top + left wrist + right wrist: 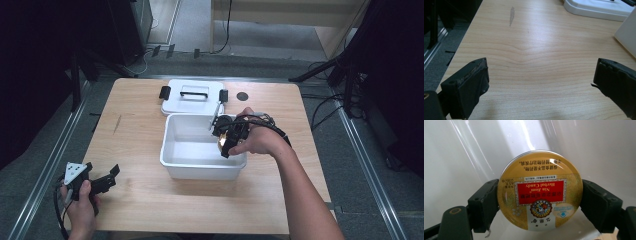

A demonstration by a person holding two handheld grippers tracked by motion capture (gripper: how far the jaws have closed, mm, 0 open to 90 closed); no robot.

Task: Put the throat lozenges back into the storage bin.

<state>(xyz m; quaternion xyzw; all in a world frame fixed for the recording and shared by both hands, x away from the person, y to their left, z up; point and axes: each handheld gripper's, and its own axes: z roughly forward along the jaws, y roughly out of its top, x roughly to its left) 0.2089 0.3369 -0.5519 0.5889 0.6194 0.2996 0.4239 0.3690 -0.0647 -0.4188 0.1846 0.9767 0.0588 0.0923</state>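
1. The round candy tin [540,191] is golden yellow, with a red label in the middle bearing pale lettering, a white strip below it and dark print along the top edge.
2. The plastic bin [202,167] is plain white.
3. The bin lid [192,100] is white, with a black handle and black clasps.
4. The table [531,50] is light wood with wavy grain and one grey smudge.
5. Both grippers' jaws are black.

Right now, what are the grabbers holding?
Right gripper pinches a round yellow candy tin by its opposite edges; left gripper holds nothing.
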